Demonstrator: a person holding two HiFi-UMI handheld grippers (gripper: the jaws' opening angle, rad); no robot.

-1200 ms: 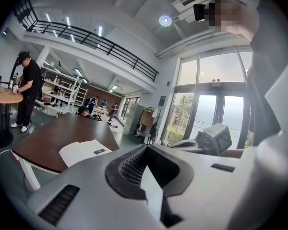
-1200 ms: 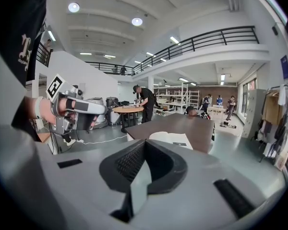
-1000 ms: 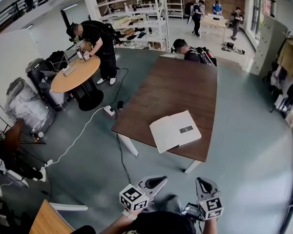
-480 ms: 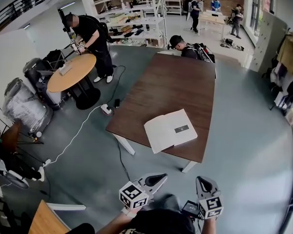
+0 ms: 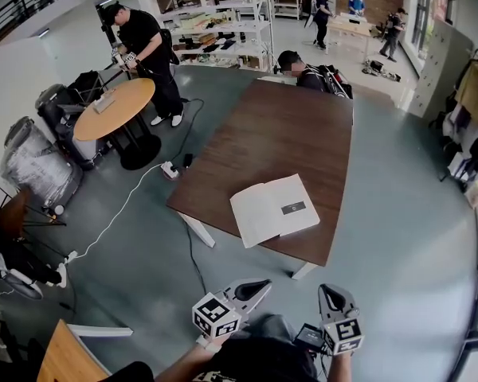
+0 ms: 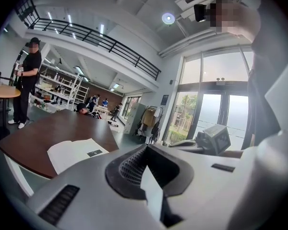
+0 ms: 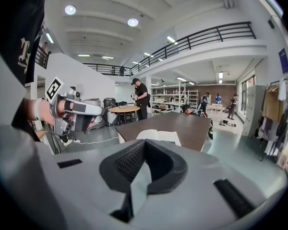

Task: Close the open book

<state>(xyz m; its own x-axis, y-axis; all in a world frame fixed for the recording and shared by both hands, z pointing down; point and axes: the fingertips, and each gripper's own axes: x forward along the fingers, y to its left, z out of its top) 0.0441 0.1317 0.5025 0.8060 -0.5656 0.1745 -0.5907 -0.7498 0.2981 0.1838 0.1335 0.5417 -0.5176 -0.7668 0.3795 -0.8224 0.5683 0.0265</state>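
Wooden table (image 5: 295,126) is bearing the open book (image 5: 272,208) well ahead; left gripper (image 5: 261,285), nearer, and right gripper (image 5: 333,293) are hovering empty, jaws pressed together.

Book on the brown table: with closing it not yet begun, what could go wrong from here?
1. The book lies right at the table's near edge; a sideways push might slide it off.
2. The left tool and right tool both have their jaws together and are short of the table; thin pages may crease if nudged.
3. A white cable and power strip lie on the floor left of the table: a possible trip hazard.
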